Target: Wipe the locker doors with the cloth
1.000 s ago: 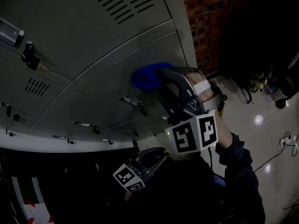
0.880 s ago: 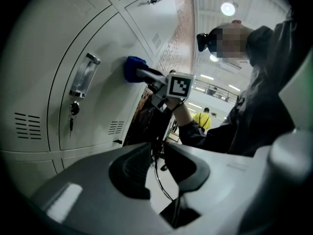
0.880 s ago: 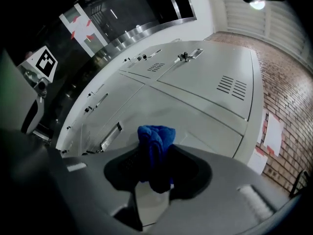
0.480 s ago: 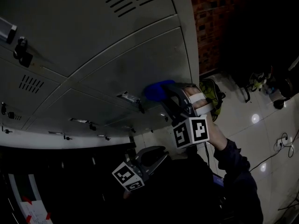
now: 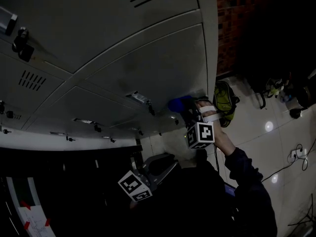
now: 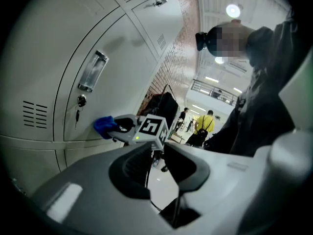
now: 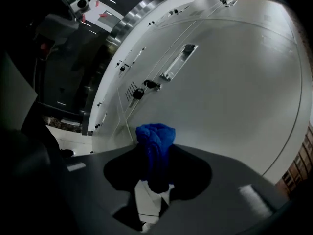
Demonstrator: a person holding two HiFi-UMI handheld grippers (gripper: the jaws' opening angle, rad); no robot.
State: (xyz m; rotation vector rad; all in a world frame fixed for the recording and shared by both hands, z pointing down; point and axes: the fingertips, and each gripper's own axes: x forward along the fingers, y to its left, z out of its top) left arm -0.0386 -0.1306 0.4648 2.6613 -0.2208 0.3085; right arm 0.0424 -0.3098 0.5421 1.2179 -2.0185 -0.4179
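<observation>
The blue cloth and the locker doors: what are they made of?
The cloth looks like soft, fuzzy fabric, perhaps microfibre: it bunches in plump folds. The locker doors look like painted sheet metal: smooth, pale grey, with punched vent slots.

the locker door (image 7: 234,82) is smooth open surface, broken only by its handle (image 7: 178,61) and keyed lock (image 7: 139,93).

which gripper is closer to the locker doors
Right. The right gripper holds the blue cloth against the locker door, near its bottom corner. The left gripper hangs lower, back from the lockers, jaws slightly apart and empty.
</observation>
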